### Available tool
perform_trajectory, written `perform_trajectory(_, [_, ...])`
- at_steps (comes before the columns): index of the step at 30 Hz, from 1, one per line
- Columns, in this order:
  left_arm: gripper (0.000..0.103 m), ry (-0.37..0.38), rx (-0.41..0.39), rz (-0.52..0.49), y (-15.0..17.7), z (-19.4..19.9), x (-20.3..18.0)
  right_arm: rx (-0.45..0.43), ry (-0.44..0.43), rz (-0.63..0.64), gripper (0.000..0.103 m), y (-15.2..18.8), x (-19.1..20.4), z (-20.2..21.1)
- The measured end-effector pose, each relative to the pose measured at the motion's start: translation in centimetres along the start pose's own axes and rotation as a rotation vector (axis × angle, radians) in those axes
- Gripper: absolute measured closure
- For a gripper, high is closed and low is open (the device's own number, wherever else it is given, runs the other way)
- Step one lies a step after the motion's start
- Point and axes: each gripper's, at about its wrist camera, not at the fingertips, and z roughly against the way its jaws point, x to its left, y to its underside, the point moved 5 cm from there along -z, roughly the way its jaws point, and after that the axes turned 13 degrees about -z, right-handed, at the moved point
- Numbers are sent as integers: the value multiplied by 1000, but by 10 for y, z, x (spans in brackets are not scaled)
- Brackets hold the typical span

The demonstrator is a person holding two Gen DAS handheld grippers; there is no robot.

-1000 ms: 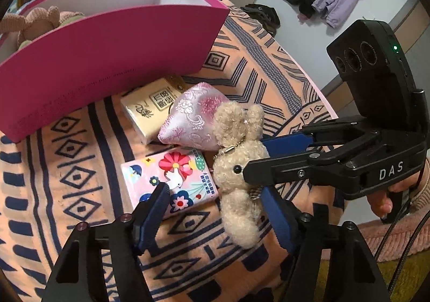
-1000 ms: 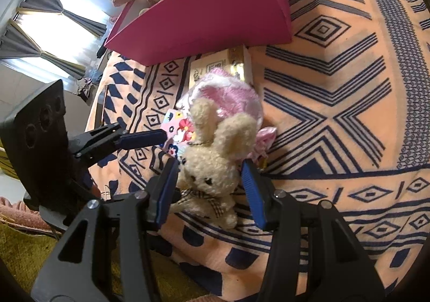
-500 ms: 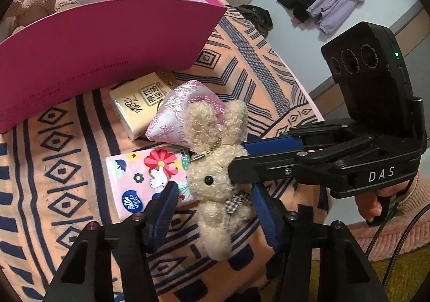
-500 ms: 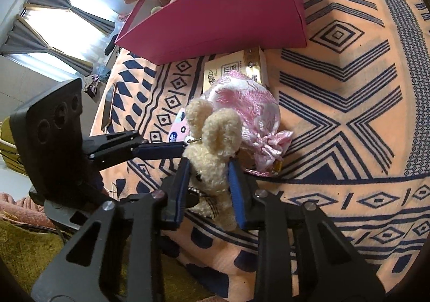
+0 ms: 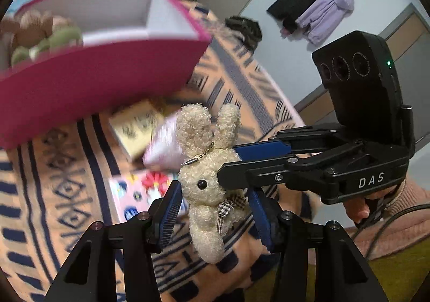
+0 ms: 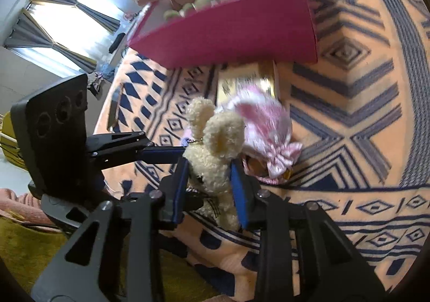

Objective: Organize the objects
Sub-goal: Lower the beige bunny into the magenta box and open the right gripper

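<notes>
The cream curly-plush rabbit with a checked bow (image 6: 215, 151) sits squeezed between the blue pads of the right hand-held gripper (image 6: 208, 182), which clamps its head and body from both sides; the log-side easing of those jaws is slight, they are opening a touch, yet the pads still press into the plush. The left hand-held gripper (image 5: 215, 214) comes in from the other side, its jaws closing around the rabbit's lower body (image 5: 207, 210); the left pad lies against the plush, the right pad stands just off it, so I cannot tell whether it truly grips. Beyond both grippers, on the peach-and-navy patterned blanket (image 6: 362, 92), lie a pink satin drawstring pouch (image 6: 266, 124), a pink flowered tissue pack (image 5: 134, 191) and a cream tissue pack (image 5: 137, 127), with the magenta cardboard box (image 5: 94, 81) farther out. Compared with a second ago, the rabbit has left the blanket and hangs clear above it, and both grippers have narrowed.
</notes>
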Motion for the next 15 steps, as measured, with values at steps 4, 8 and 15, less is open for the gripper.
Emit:
perform_trajectory(4, [52, -21, -63, -29, -24, 22, 2, -59, -32, 25, 69, -21, 16, 22])
perform_trajectory(8, [52, -53, -122, -52, -51, 41, 9, -115, -58, 64, 69, -46, 34, 40])
perform_trajectory(15, [52, -133, -164, -91, -100, 54, 28, -181, -81, 117, 69, -94, 52, 58])
